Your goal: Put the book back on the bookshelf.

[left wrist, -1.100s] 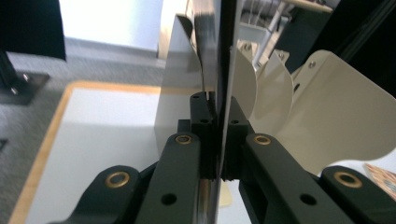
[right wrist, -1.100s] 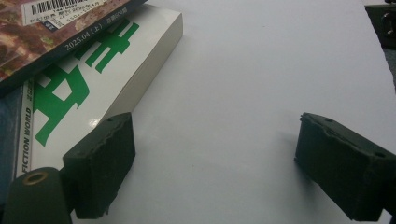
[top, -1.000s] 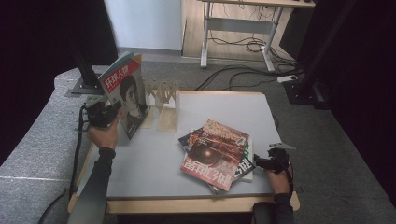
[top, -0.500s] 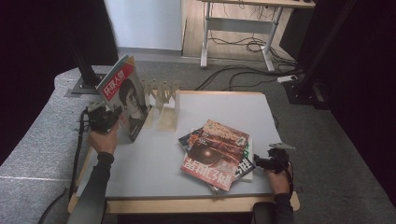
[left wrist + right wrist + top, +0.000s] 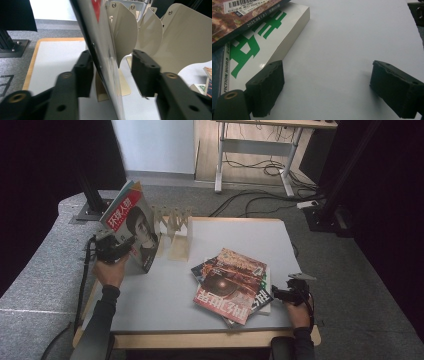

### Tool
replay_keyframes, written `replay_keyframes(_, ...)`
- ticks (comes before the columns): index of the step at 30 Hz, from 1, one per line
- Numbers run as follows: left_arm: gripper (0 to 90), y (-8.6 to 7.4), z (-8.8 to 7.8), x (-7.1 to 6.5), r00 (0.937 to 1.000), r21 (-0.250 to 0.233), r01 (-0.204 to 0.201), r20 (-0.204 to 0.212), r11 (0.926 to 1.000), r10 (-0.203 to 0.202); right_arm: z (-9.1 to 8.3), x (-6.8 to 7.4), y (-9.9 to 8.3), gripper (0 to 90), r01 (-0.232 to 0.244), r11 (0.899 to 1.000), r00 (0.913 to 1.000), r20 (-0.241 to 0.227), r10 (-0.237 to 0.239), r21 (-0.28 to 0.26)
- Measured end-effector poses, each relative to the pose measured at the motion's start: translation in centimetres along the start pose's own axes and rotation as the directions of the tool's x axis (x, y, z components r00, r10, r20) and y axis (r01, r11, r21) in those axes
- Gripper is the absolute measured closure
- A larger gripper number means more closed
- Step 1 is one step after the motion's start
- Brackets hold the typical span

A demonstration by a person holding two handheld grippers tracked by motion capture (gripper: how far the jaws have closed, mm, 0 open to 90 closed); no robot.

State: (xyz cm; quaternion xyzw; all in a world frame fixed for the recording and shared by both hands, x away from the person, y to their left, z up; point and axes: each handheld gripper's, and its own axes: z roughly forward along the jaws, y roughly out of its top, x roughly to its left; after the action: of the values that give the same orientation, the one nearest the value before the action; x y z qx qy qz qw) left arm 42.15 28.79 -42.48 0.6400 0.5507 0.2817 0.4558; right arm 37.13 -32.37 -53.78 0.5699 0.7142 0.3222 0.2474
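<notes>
A magazine (image 5: 131, 222) with a face on its cover stands upright and tilted at the table's left edge, beside a beige divider rack (image 5: 176, 230). My left gripper (image 5: 120, 249) reaches around its lower edge. In the left gripper view the jaws have just been opening: the magazine (image 5: 102, 50) stands between them, close to the left pad (image 5: 83, 72), with a wide gap to the right pad. My right gripper (image 5: 280, 295) rests open near the table's front right, beside a stack of magazines (image 5: 230, 282). Nothing lies between its pads (image 5: 267, 87).
The white tabletop (image 5: 240, 235) has a wooden rim. The rack's curved dividers (image 5: 180, 37) stand just behind the held magazine. A white book with green lettering (image 5: 262, 42) lies under the stack, close to my right gripper's left jaw. Cables and a desk frame (image 5: 255, 150) lie beyond the table.
The left gripper's jaws have spread apart from the upright magazine, which has tilted a little toward the left. The right gripper and the stack have not moved.
</notes>
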Motion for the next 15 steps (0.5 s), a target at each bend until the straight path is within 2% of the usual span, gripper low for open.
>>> replay_keyframes(2, 44.2, 0.0, -0.2, 0.0, 0.9999, -0.003, -0.006, 0.012, 1.0, 0.006, 0.0, 0.0, 0.0, 11.7, 0.0, 1.0, 1.0, 0.0, 0.0, 0.0)
replay_keyframes(3, 38.2, 0.0, -0.4, 0.0, 0.9998, -0.003, -0.006, 0.02, 1.0, 0.006, 0.0, 0.0, 0.0, 11.7, 0.0, 1.0, 1.0, 0.0, 0.0, 0.0)
replay_keyframes(4, 38.2, 0.0, -0.5, 0.0, 0.9997, 0.002, -0.006, 0.025, 1.0, 0.006, 0.0, 0.0, 0.0, 11.7, 0.0, 1.0, 1.0, 0.0, 0.0, 0.0)
replay_keyframes(7, 29.3, 0.0, -0.9, 0.1, 0.9983, 0.021, -0.01, 0.058, 0.9997, 0.009, 0.0, 0.0, 0.0, 11.7, 0.0, 1.0, 1.0, 0.0, 0.0, 0.0)
replay_keyframes(9, 25.3, -0.1, -1.2, 0.0, 0.9964, 0.034, -0.025, 0.082, 0.9991, 0.022, 0.0, 0.0, 0.0, 11.7, 0.002, 1.0, 1.0, 0.0, -0.002, -0.001)
replay_keyframes(15, 14.5, -0.5, -2.0, -0.7, 0.9906, 0.084, -0.084, 0.115, 0.9929, 0.074, 0.0, 0.0, 0.0, 11.7, 0.002, 1.0, 1.0, 0.0, -0.002, -0.001)
